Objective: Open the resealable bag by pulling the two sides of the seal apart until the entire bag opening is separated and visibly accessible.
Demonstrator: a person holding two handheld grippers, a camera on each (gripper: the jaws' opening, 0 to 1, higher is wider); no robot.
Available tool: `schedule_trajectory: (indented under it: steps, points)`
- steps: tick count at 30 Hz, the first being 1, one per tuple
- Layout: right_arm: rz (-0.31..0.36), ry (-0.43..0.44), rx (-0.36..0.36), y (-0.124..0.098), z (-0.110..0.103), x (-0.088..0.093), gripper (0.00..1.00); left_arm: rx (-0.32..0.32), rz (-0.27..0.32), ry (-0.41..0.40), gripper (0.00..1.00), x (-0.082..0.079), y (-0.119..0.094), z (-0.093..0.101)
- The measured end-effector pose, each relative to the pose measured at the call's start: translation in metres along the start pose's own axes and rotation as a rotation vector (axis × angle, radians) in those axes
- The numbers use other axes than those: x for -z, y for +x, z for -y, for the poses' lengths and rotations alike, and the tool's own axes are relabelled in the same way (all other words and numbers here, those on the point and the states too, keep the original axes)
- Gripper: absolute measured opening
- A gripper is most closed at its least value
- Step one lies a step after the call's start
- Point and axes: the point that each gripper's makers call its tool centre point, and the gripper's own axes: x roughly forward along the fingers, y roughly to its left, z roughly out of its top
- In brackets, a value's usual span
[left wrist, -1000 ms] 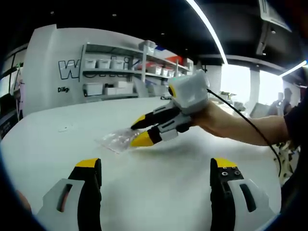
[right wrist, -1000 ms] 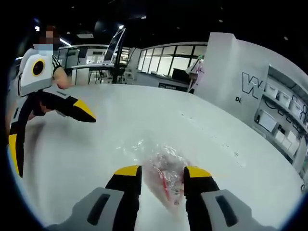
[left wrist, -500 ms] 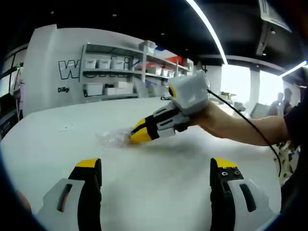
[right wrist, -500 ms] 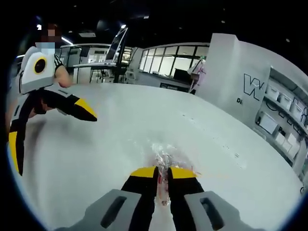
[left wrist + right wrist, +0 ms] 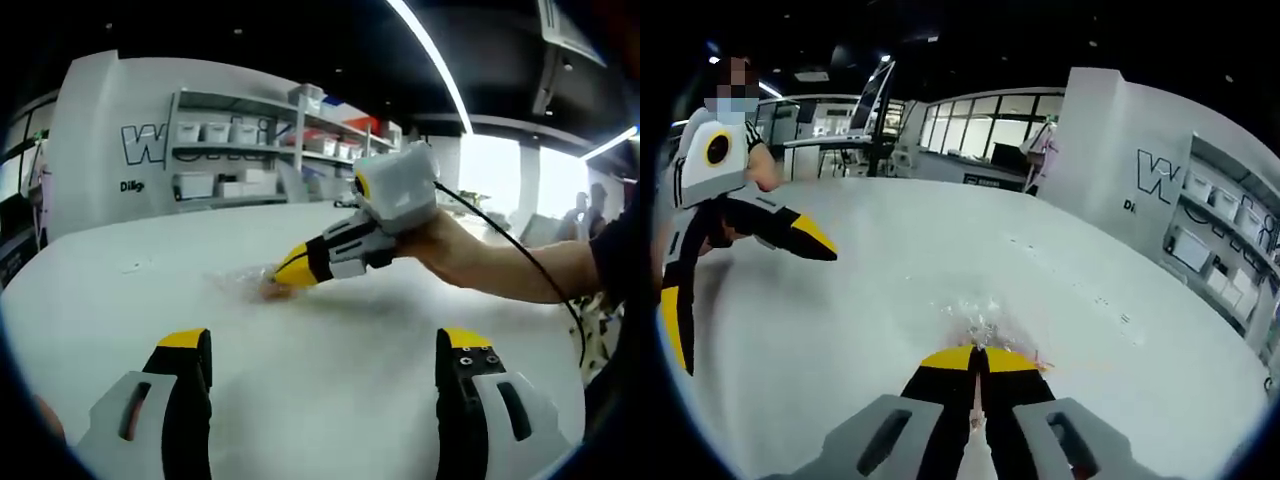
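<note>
A clear resealable bag (image 5: 245, 283) lies crumpled on the white table (image 5: 330, 370), with a reddish strip along its near edge. My right gripper (image 5: 976, 357) is shut on that edge; a bit of clear plastic (image 5: 975, 322) shows just past its yellow tips. In the left gripper view the right gripper (image 5: 292, 270) reaches in from the right, held by a hand, its tips together at the bag. My left gripper (image 5: 320, 345) stands open well short of the bag, nothing between its jaws. It also shows at the left edge of the right gripper view as the left gripper (image 5: 735, 265), jaws wide apart.
Shelving with white bins (image 5: 240, 150) stands against the far wall behind the table. A person (image 5: 725, 140) is at the left of the right gripper view. A black cable (image 5: 510, 250) trails from the right gripper over the arm.
My right gripper has gone from open around the bag's edge to shut on it, and the bag has bunched and flattened under its tips. The left gripper has stayed open in place.
</note>
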Motion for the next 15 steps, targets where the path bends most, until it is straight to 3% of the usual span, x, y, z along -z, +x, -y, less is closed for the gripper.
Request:
schedule_trajectory:
  steps: [15]
  points:
    - [0.049, 0.122, -0.021, -0.02, -0.001, -0.004, 0.0, 0.002, 0.0, -0.001, 0.92, -0.001, 0.001, 0.001]
